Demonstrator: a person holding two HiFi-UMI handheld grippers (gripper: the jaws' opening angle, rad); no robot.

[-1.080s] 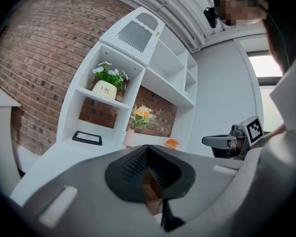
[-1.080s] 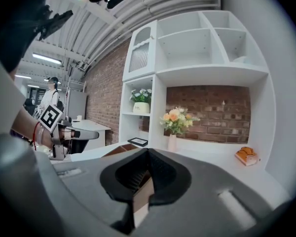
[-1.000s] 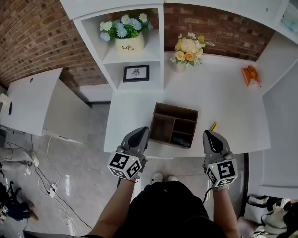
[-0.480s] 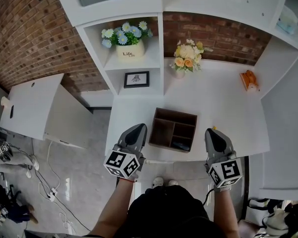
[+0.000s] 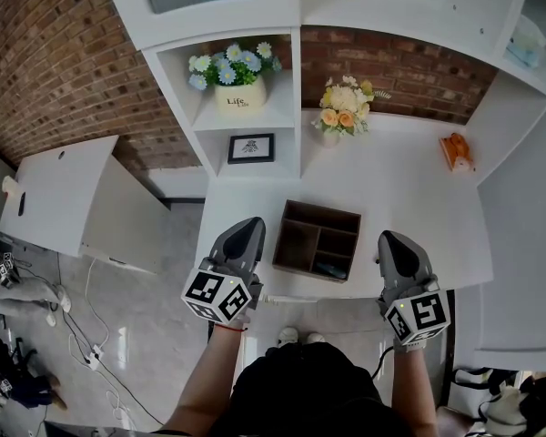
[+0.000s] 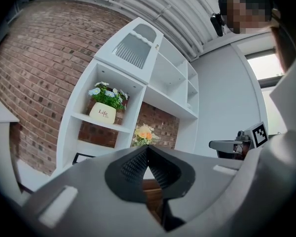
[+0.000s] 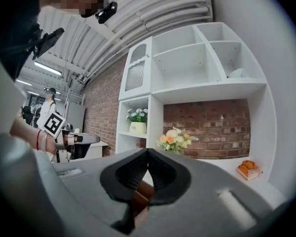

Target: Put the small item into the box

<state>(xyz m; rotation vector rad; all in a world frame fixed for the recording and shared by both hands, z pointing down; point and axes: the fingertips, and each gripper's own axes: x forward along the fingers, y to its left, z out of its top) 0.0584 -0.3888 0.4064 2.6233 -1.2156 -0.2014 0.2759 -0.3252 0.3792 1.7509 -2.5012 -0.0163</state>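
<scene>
A brown wooden box (image 5: pixel 318 239) with several compartments stands near the front edge of the white desk (image 5: pixel 409 189). Something dark lies in its near right compartment (image 5: pixel 332 266). My left gripper (image 5: pixel 244 226) hovers just left of the box, jaws shut and empty. My right gripper (image 5: pixel 393 238) hovers to the right of the box, also shut with nothing in it. In the left gripper view the jaws (image 6: pixel 147 147) meet above a strip of the box (image 6: pixel 150 185). In the right gripper view the gripper (image 7: pixel 148 151) is closed, with the box (image 7: pixel 140 197) below. No small loose item shows.
On the shelves behind stand a white "Life" flower pot (image 5: pixel 234 94), a framed picture (image 5: pixel 251 147) and a bouquet (image 5: pixel 343 103). An orange object (image 5: pixel 456 150) sits at the desk's far right. A white cabinet (image 5: pixel 64 189) stands to the left, with cables on the floor.
Both grippers have drawn back a little toward the desk's front edge. A small yellow object seen beside the right gripper earlier is now out of sight behind it.
</scene>
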